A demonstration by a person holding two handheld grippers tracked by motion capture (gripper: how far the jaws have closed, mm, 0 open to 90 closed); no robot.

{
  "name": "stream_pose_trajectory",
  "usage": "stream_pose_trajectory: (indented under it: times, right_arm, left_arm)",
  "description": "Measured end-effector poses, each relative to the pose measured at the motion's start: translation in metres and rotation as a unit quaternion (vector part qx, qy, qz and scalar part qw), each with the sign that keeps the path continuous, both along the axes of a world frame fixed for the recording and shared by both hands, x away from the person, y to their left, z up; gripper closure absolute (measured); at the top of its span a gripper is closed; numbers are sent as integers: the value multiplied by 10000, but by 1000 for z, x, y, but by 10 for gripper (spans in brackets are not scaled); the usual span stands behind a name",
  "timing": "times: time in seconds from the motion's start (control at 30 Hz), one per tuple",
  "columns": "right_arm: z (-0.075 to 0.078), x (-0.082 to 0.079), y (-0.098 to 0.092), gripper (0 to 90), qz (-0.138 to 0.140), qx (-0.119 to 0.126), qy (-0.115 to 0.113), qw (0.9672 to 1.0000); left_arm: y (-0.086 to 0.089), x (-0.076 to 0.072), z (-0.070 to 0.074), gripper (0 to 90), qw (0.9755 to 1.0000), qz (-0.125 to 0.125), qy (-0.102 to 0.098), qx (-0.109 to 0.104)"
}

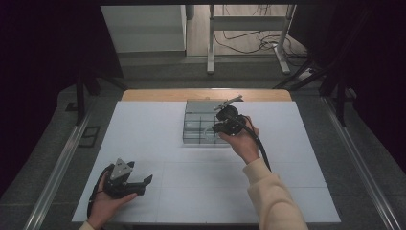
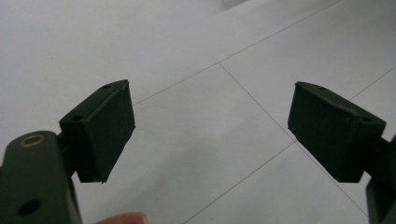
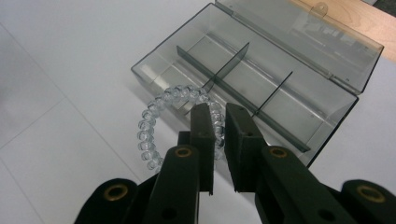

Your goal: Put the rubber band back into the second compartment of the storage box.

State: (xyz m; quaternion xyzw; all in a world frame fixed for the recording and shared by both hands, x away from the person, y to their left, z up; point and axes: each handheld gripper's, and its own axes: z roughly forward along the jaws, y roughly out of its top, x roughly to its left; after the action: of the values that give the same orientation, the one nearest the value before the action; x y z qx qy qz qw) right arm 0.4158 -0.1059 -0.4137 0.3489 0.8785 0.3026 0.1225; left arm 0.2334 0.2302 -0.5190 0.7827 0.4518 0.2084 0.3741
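Surface: white sheeted surface with thin seams, a wooden edge along its far side, dark floor and table legs beyond.
Box: clear grey compartment box at the far middle of the surface, lid swung open and back, thin dividers splitting it into several cells; also seen from above.
Bracelet: clear beaded bracelet, a ring of see-through beads, hanging just before the box's near corner, above the white sheet.
Right gripper: right gripper held over the near right part of the box; jaws drawn close together, pinching one side of the bracelet's loop.
Left gripper: left gripper low at the near left of the surface, well apart from the box; jaws spread wide, nothing between them, bare white sheet beneath.
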Motion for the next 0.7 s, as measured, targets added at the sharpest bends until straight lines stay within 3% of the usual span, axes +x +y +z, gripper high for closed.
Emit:
stream_pose_trajectory:
  times: [0.7]
  right_arm:
    - [2,39,16,809,-191,-116,-10,9997]
  left_arm:
    - [1,0,1,151,10000,2,-8,-8]
